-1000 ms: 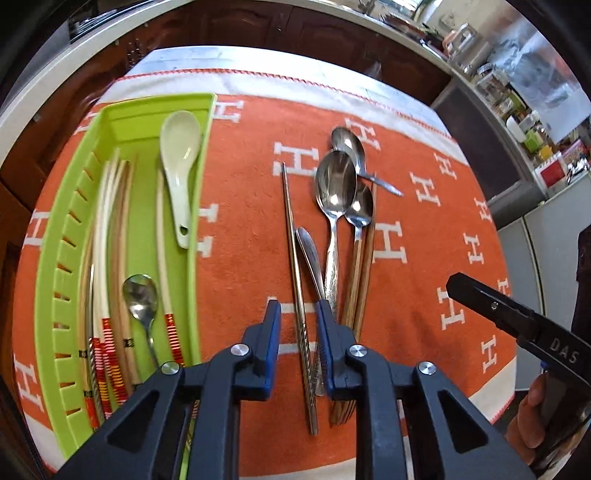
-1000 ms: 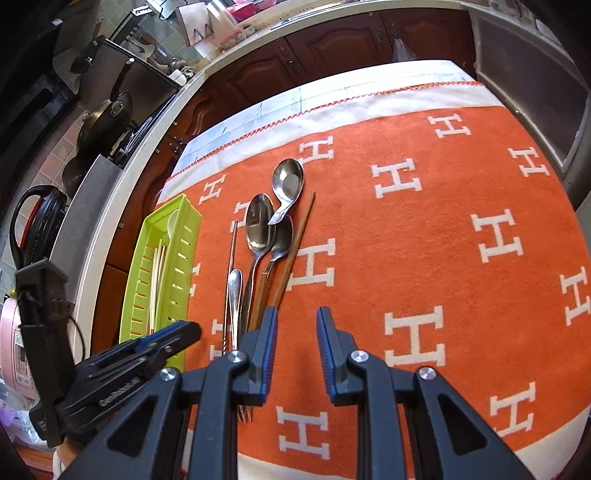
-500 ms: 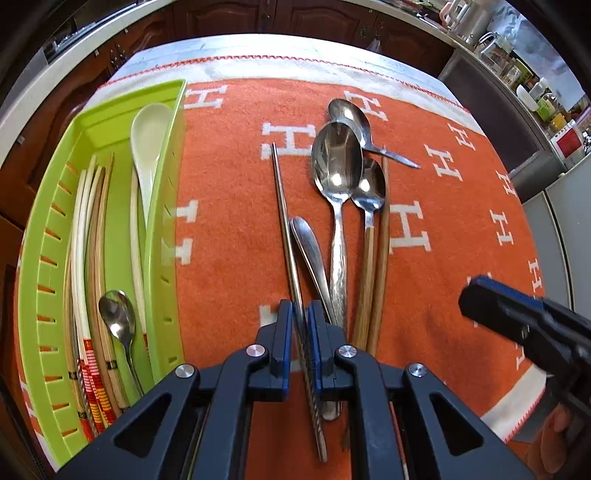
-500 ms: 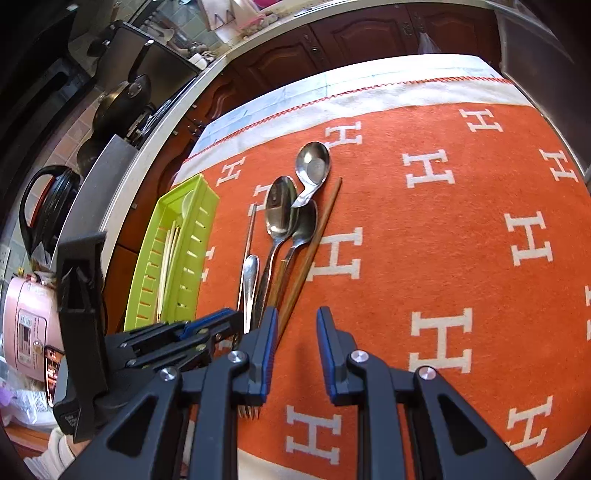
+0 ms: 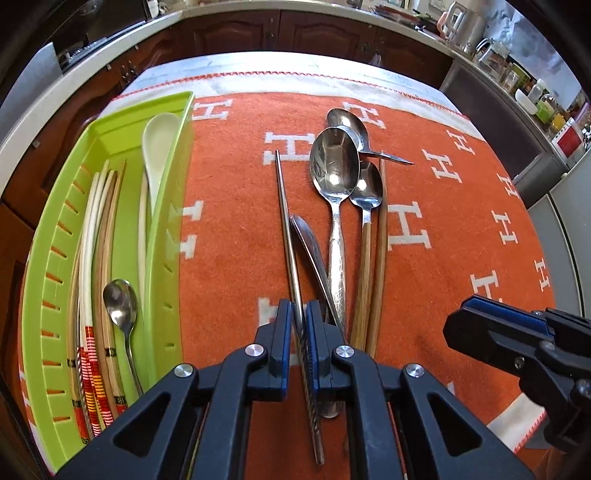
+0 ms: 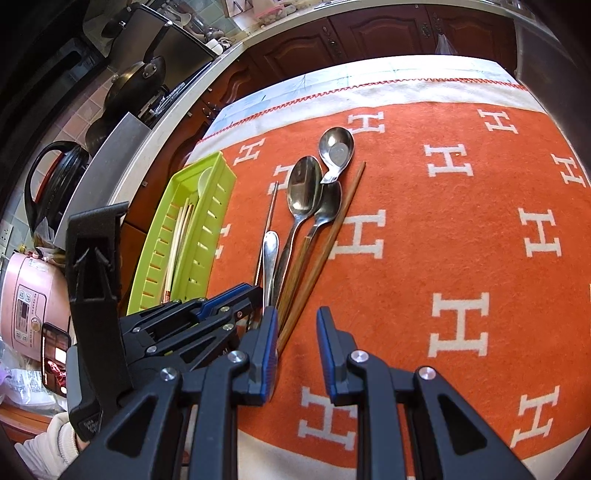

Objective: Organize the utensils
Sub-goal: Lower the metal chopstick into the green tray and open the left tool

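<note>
My left gripper (image 5: 298,314) is shut on a metal chopstick (image 5: 286,221) that lies on the orange cloth (image 5: 229,206). Beside it lie an overturned utensil handle (image 5: 310,243), a large metal spoon (image 5: 334,166), a wooden-handled spoon (image 5: 365,192), a small spoon (image 5: 347,123) and a wooden chopstick (image 5: 380,236). The green tray (image 5: 166,229) at the left holds several chopsticks, a white spoon (image 5: 159,136) and a small metal spoon (image 5: 120,299). My right gripper (image 6: 297,321) is open and empty, low over the cloth just right of the wooden chopstick (image 6: 332,229). It also shows in the left wrist view (image 5: 480,317).
The cloth's near edge (image 6: 280,458) is just below the grippers. Wooden cabinets (image 5: 295,33) stand beyond the far edge. A pink cooker (image 6: 26,295) and pans (image 6: 136,81) stand at the left on a counter.
My left gripper closed from open onto the metal chopstick and moved forward. The right gripper stayed open and drifted slightly left towards the utensils.
</note>
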`<state>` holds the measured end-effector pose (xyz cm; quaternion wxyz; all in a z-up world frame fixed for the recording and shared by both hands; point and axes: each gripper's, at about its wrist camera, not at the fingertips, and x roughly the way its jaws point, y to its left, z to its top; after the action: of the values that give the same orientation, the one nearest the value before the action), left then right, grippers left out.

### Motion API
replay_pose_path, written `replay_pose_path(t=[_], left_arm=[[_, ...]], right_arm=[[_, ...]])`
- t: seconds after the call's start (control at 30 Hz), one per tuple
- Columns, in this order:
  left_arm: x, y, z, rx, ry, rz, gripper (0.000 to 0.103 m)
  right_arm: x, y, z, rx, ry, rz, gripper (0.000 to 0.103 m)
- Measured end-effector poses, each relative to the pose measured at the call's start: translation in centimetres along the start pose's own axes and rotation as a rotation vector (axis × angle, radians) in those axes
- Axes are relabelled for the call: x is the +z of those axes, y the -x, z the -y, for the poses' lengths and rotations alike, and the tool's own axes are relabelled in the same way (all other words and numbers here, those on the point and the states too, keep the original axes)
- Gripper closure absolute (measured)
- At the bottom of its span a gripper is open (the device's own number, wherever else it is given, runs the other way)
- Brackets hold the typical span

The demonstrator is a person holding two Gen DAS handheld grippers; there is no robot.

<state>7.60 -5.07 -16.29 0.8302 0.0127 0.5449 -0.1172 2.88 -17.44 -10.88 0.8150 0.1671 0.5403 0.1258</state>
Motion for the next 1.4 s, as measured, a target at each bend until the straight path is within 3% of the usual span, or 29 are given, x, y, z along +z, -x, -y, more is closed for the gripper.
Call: replay_pose_path(t=[0.27,0.57,0.7,0.87,1.03,1.2,1.3,1.4], left_arm=[[-2.8,0.6,1.1,0.069,-0.071,0.161,0.098],[-2.6,2.0,-0.8,-0.062,0.013,0.138,0.100],[-2.4,4.8,-2.2,-0.107,0.052,0.185,0.100],[-1.9,9.2,-4.9,-0.110,0.097,0.271,0.100],[-1.6,10.5,-8.8,-0.015,0.150,0.312,0.100],[-2.2,8.4,-12.1,0.072,0.170,0.254,0.099],[-3.0,7.6,-12.7,0.105,0.176,0.233,0.087],[-3.3,7.7,-13.2,0.128,0.178,0.253,0.068]], right_arm=[[-0.7,-0.3,-0.3,-0.034,0.004,-0.007,0.081],[-1.2,-0.2,-1.3,-0.038,0.032,-0.001,0.081],[-1.1,-0.4,-1.8,-0.034,0.048,-0.004,0.081],[-0.9,-1.5,-3.0,-0.044,0.076,-0.023,0.081],[-0.5,-3.0,-4.3,-0.056,0.114,-0.043,0.081],[0.0,-4.5,-5.2,-0.081,0.145,-0.053,0.081],[0.1,-5.3,-5.7,-0.107,0.157,-0.059,0.081],[0.1,-5.9,-6.4,-0.159,0.198,-0.053,0.081]])
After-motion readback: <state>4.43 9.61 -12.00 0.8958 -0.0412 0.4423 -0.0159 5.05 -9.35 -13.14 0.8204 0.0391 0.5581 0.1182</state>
